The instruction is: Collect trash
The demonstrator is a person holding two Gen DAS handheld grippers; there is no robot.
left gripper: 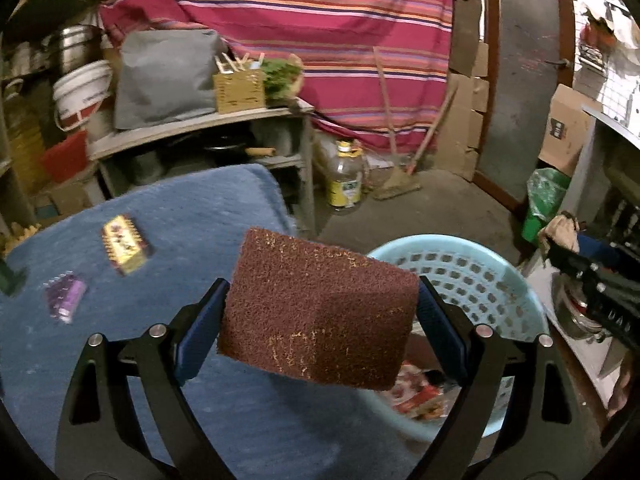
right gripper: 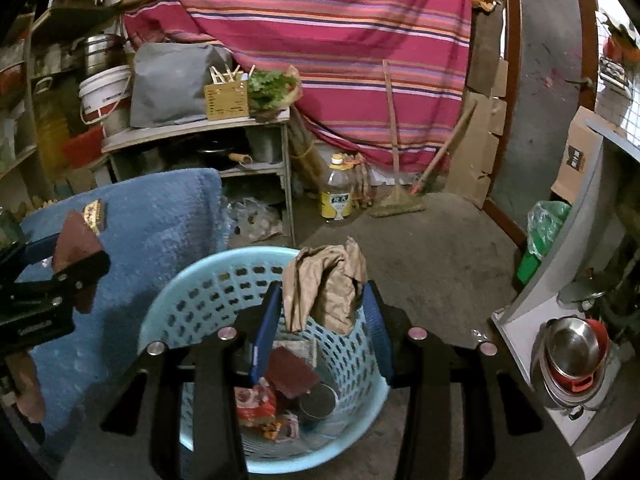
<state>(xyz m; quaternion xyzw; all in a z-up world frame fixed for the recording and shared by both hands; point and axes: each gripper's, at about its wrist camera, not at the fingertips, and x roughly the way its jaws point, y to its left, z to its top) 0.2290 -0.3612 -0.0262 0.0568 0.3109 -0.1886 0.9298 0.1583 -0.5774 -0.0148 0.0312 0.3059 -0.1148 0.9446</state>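
Note:
My left gripper is shut on a maroon scouring pad, held above the edge of a blue-cloth-covered table. A yellow-brown wrapper and a purple wrapper lie on the cloth. My right gripper is shut on a crumpled brown paper over the light blue basket. Inside the basket lie another maroon pad, a red wrapper and a tin can. The left gripper hangs left of the basket in the right wrist view.
The basket stands on a concrete floor beside the table. Behind it are a shelf with a bucket and box, an oil bottle, a broom and a striped cloth. A green bag and steel pots are at right.

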